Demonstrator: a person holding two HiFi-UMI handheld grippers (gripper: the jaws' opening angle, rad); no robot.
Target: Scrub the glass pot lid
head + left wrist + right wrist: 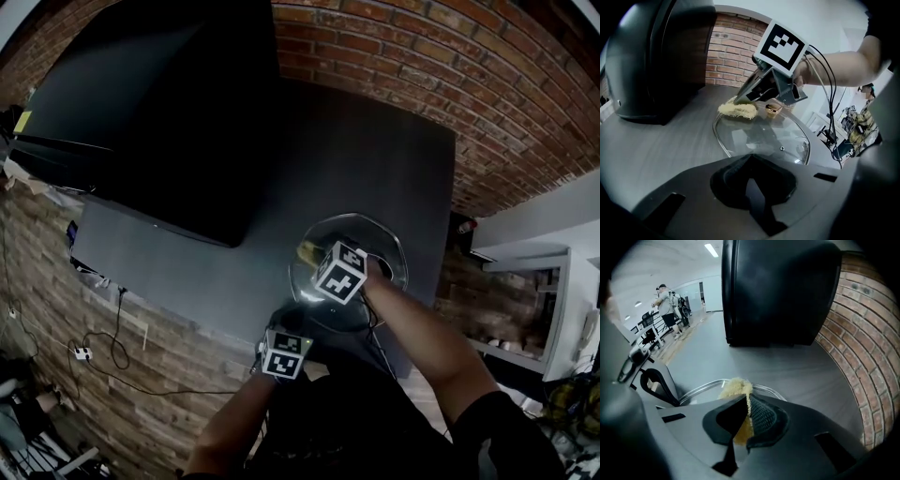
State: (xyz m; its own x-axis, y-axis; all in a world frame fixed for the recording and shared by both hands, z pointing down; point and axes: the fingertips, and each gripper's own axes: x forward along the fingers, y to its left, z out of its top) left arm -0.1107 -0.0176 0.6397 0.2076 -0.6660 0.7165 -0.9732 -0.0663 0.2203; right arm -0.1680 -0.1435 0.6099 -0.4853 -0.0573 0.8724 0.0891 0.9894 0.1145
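Both jaws shut: right gripper [746, 399] pinches the scourer [737, 110] on the lid [761, 140], left gripper [751, 161] empty at the lid's near rim; press lightly, circling inward.

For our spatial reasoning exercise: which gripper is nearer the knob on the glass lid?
Right. The right gripper holds the scrub pad on the lid, beside the knob. The left gripper grips the lid's near rim, across the glass from the knob.

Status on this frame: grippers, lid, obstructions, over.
Right gripper shut on yellow fibrous scrub pad, pad on far rim of round glass pot lid. Left gripper fingers together at near rim. Lid resting on dark grey table, unobstructed.
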